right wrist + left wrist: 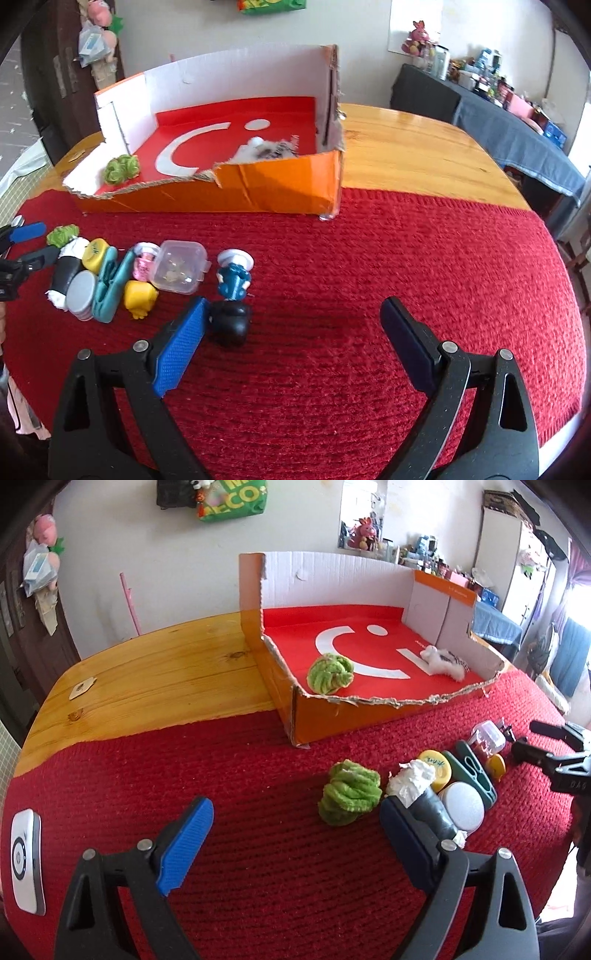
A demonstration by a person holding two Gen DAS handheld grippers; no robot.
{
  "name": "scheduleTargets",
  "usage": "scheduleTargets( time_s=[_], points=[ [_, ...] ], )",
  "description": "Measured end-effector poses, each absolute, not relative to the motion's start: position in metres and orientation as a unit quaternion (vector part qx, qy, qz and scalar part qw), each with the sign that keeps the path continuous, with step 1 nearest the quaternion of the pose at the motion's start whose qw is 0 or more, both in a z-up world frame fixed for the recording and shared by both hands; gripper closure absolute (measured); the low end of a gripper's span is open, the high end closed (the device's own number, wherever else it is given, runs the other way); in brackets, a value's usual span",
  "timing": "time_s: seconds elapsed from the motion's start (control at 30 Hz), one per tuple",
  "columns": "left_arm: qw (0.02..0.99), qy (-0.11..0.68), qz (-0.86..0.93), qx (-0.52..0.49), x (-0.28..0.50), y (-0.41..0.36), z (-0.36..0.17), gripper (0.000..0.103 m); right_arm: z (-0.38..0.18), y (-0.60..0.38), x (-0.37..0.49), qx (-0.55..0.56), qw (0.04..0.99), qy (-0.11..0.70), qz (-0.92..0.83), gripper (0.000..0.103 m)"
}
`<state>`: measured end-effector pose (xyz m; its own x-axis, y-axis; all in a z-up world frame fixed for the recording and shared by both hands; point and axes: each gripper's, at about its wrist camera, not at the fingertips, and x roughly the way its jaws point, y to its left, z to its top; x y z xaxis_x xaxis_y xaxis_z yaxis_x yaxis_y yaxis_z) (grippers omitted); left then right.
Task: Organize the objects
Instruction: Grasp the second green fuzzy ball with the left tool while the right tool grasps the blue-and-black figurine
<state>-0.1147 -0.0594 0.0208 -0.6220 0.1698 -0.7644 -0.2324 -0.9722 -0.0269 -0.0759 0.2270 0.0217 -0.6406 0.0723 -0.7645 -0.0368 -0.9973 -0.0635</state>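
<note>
Box's (369, 709) torn low front wall seemingly admits tongs.

A torn orange cardboard box (343, 716) holds a green yarn ball (330, 672); another green yarn bundle (349, 792) lies outside beside clustered trinkets (140, 273).

A: The room is bright, daylight enters from a window (576, 602) at the right edge and is overexposed there.

B: Yes. The wooden table (417, 147) shows glare, shadows are soft, and the fisheye bends the dark corners.
</note>
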Motion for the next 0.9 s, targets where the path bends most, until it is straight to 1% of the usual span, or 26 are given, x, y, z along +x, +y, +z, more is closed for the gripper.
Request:
scheduleTargets(
  time_s=[0.07,0.13,0.27,0.37,0.5,0.53,0.6,0.67,0.7,0.73,0.77,0.8,0.83,0.9],
  points=[
    [0.115,0.045,0.899,-0.421,-0.117,-0.056,0.020,0.010,0.023,0.223,-0.078,-0.422,0.021,-0.026,0.906,0.009],
    [0.118,0.053,0.897,-0.422,-0.119,-0.054,0.018,0.013,0.023,0.220,-0.080,-0.423,0.014,-0.032,0.906,0.011],
    [0.120,0.060,0.895,-0.424,-0.124,-0.050,0.016,0.014,0.019,0.217,-0.085,-0.427,0.007,-0.040,0.903,0.030],
    [0.123,0.061,0.895,-0.425,-0.127,-0.048,0.015,0.017,0.018,0.215,-0.085,-0.424,0.002,-0.041,0.905,0.033],
    [0.134,0.051,0.893,-0.426,-0.129,-0.048,0.014,0.022,0.018,0.214,-0.084,-0.415,-0.012,-0.038,0.909,0.045],
    [0.136,0.050,0.893,-0.426,-0.129,-0.048,0.015,0.026,0.018,0.213,-0.084,-0.414,-0.017,-0.036,0.909,0.046],
    [0.148,0.046,0.892,-0.424,-0.128,-0.047,0.015,0.031,0.018,0.213,-0.084,-0.412,-0.025,-0.035,0.910,0.053],
    [0.164,0.045,0.890,-0.423,-0.128,-0.045,0.016,0.037,0.018,0.211,-0.082,-0.411,-0.033,-0.039,0.910,0.063],
    [0.169,0.045,0.890,-0.422,-0.127,-0.044,0.016,0.041,0.018,0.209,-0.082,-0.410,-0.040,-0.041,0.910,0.069],
    [0.174,0.046,0.889,-0.421,-0.126,-0.043,0.016,0.046,0.018,0.208,-0.081,-0.409,-0.047,-0.043,0.910,0.072],
    [0.180,0.047,0.888,-0.420,-0.126,-0.041,0.016,0.048,0.018,0.208,-0.081,-0.409,-0.050,-0.044,0.910,0.076],
    [0.182,0.048,0.888,-0.420,-0.125,-0.040,0.016,0.056,0.017,0.207,-0.081,-0.408,-0.054,-0.045,0.910,0.082],
    [0.183,0.050,0.888,-0.419,-0.125,-0.039,0.016,0.063,0.017,0.207,-0.080,-0.408,-0.059,-0.046,0.910,0.083],
    [0.191,0.051,0.887,-0.417,-0.124,-0.037,0.017,0.073,0.017,0.206,-0.080,-0.407,-0.059,-0.048,0.910,0.083]
  ],
)
